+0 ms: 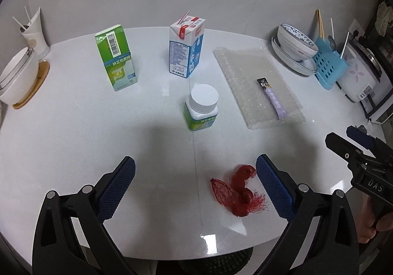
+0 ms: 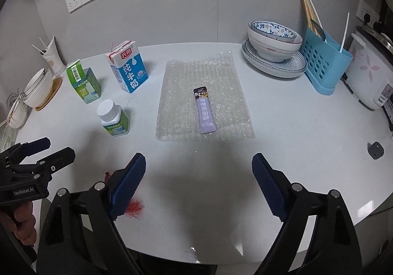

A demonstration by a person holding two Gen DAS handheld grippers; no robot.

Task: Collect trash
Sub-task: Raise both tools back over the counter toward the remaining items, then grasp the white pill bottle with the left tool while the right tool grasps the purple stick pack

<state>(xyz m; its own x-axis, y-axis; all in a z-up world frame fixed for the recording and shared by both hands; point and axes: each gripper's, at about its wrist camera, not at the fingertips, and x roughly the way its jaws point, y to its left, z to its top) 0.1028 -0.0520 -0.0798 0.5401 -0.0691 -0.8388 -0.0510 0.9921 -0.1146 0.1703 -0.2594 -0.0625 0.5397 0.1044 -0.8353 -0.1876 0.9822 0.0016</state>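
Left gripper [image 1: 195, 176]: jaws spread wide, nothing between the pads; held low over the near edge of the white table [image 1: 73, 127], pointing steeply down.
Right gripper [image 2: 199, 176]: jaws likewise spread and empty, poised over bare table short of the bubble wrap [image 2: 203, 100].
Nearest trash, left side: a crumpled red mesh net [image 1: 237, 189] lies flat just inside the left gripper's right-hand finger, off-centre in the gap.
Nearest trash, right side: a purple sachet [image 2: 205, 112] lies lengthwise on the bubble wrap, roughly centred ahead of the right gripper.
Further trash: a white-capped pill bottle [image 1: 201, 108], a green medicine box [image 1: 116, 58] and a blue milk carton [image 1: 186, 49] stand upright beyond, each apart from the others.
Not trash, judged: the stacked bowls [image 2: 273, 41], the blue utensil holder [image 2: 324, 63] and the rice cooker [image 2: 368, 73] at the right edge.
Step in hand, judged: approach to a first pick; no bin shows in either view.
Technique, net: shift the left gripper so the net sits mid-gap, lower until the pads meet the table, then close; loose mesh may slip or snag.
Technique, sachet: grip across its narrow width, taking care not to pinch the wrap beneath.
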